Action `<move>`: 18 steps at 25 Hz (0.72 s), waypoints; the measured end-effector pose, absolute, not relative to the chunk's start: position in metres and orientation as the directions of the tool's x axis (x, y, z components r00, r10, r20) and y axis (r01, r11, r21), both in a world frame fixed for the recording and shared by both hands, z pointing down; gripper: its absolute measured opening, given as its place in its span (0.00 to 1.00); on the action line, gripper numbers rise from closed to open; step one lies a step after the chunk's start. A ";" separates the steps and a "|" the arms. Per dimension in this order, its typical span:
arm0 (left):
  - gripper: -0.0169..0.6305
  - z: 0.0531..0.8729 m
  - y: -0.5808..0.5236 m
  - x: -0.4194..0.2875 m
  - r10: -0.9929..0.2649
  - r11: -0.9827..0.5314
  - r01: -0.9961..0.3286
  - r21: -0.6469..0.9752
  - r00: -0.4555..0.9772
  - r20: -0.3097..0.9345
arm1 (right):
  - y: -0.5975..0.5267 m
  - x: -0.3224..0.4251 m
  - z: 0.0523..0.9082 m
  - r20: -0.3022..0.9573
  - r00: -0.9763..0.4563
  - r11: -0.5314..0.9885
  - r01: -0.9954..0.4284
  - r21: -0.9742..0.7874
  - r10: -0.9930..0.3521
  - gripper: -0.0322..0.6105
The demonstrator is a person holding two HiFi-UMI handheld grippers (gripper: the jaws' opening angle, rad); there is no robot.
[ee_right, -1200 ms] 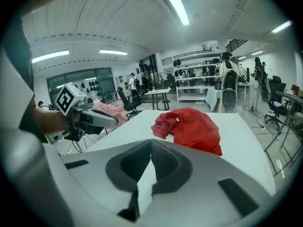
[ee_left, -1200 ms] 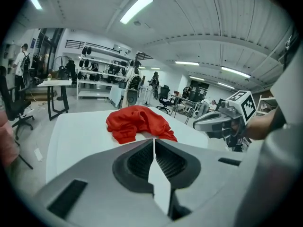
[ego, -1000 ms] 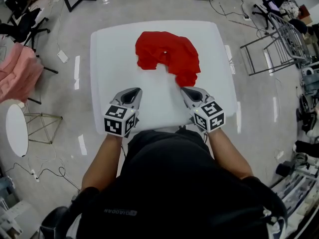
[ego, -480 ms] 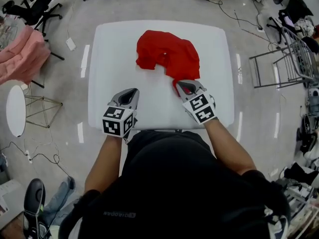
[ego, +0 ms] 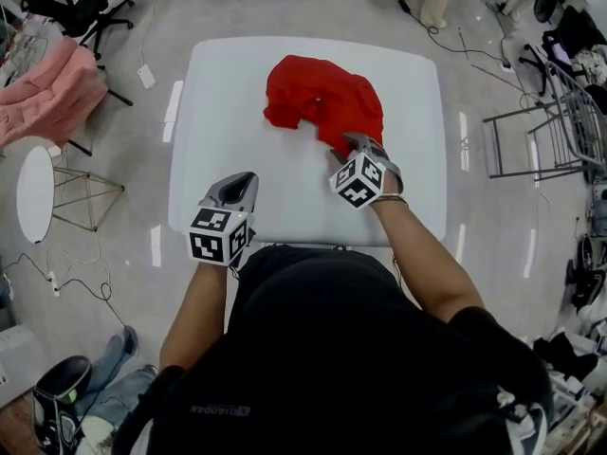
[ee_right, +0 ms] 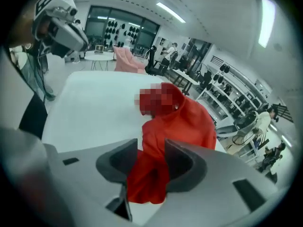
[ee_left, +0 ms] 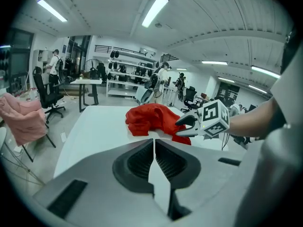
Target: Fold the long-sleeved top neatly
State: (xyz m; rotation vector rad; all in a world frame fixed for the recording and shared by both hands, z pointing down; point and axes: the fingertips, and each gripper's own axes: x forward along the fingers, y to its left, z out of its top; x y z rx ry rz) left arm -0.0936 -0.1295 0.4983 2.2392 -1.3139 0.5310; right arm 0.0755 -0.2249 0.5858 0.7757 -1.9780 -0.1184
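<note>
Our top (ego: 324, 100) sits bunched on the table (ego: 228, 93)'s far half, so our right gripper (ego: 351, 145) just opened its jaws around the near flap to grab it, while our left gripper (ego: 242, 180) waits shut and empty by the near edge.

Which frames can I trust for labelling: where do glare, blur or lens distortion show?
Head view: sharp, evenly lit, with bright glare streaks on the glossy floor beside the white table. Left gripper view: fisheye bending, dark corners, ceiling lights blown out. Right gripper view: same bending, plus a mosaic patch laid over part of the red top.
</note>
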 end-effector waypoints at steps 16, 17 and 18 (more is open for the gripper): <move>0.05 0.497 -0.118 -0.122 -0.729 -0.356 -0.911 0.207 0.409 0.549 | -0.238 0.081 0.579 0.737 -0.304 0.769 -0.464 0.439 -0.604 0.13; 0.05 0.497 -0.120 -0.121 -0.727 -0.361 -0.910 0.204 0.412 0.549 | -0.240 0.085 0.567 0.718 -0.317 0.753 -0.498 0.430 -0.619 0.12; 0.05 0.497 -0.121 -0.120 -0.725 -0.368 -0.908 0.200 0.415 0.550 | -0.242 0.089 0.554 0.699 -0.329 0.736 -0.533 0.418 -0.635 0.11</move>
